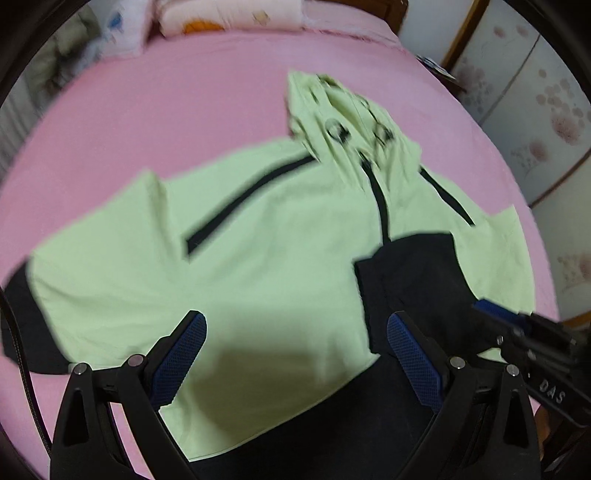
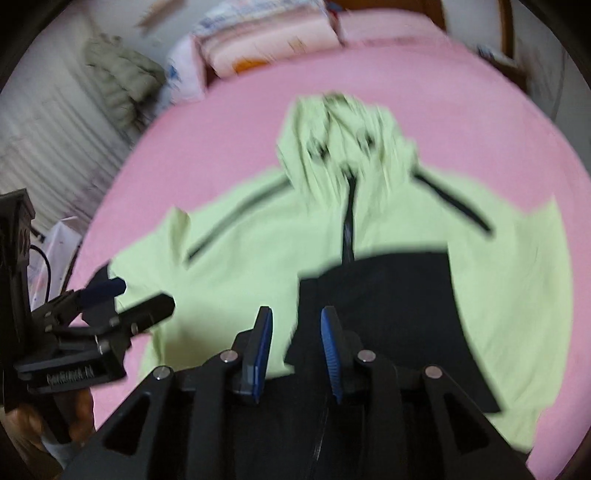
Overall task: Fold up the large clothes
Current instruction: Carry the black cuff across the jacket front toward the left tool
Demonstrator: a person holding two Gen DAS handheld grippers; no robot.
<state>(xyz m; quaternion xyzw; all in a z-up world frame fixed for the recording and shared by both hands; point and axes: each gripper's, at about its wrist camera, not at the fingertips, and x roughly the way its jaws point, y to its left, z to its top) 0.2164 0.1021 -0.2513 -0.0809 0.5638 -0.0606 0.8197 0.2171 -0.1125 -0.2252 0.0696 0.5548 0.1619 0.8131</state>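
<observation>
Left wrist view looks down on a light green hooded jacket (image 1: 258, 236) with black trim, spread front-up on a pink bedsheet (image 1: 155, 99). Its hood (image 1: 343, 118) points toward the pillows (image 1: 229, 16); one black cuff (image 1: 410, 280) lies folded in over the chest, and the other sleeve (image 1: 92, 266) still reaches outward. The left gripper (image 1: 295, 358) stands spread wide above the hem with nothing between its blue pads. In the right wrist view, the right gripper (image 2: 295, 350) is narrowed to a small gap above the folded cuff; no cloth seems caught there, though blur leaves doubt.

The step appears to be bringing the remaining sleeve across. To do it well, the left gripper should pinch that sleeve near its cuff, taking only the top layers, lift just clear of the sheet, and lay it flat beside the first. The right gripper could steady the body so the fold line stays straight.
</observation>
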